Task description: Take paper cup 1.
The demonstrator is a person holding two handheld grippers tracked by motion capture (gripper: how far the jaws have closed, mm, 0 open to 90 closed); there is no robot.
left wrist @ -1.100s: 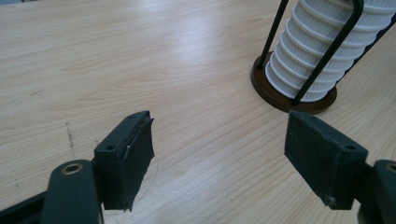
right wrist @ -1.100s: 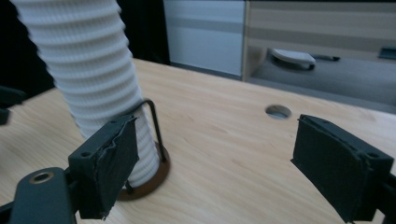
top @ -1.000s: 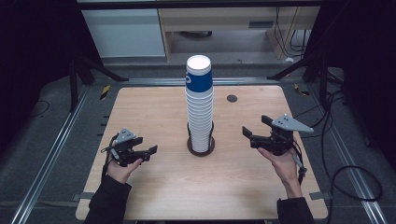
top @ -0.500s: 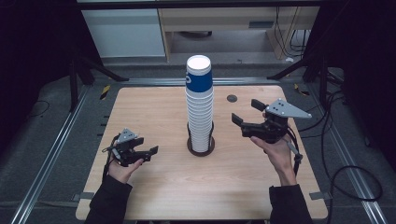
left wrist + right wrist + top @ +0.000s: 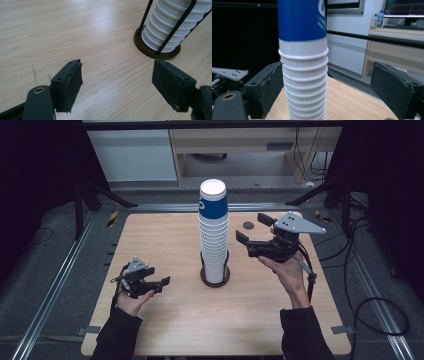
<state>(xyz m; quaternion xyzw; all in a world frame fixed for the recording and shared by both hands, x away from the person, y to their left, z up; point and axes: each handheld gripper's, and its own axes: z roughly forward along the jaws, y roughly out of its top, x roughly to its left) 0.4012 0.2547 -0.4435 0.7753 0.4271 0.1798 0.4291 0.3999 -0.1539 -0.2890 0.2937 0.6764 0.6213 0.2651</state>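
cup stack (image 5: 214,237) between spread jaws of raised right gripper (image 5: 251,232)

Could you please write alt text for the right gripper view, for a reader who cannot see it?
A tall cup stack, top cup blue, stands close ahead between the right gripper's open black jaws, untouched. The wooden table lies below.

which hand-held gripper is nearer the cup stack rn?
Right. The right hand-held gripper is raised beside the cup stack, open, just off its upper part. The left hand-held gripper sits low, farther off.
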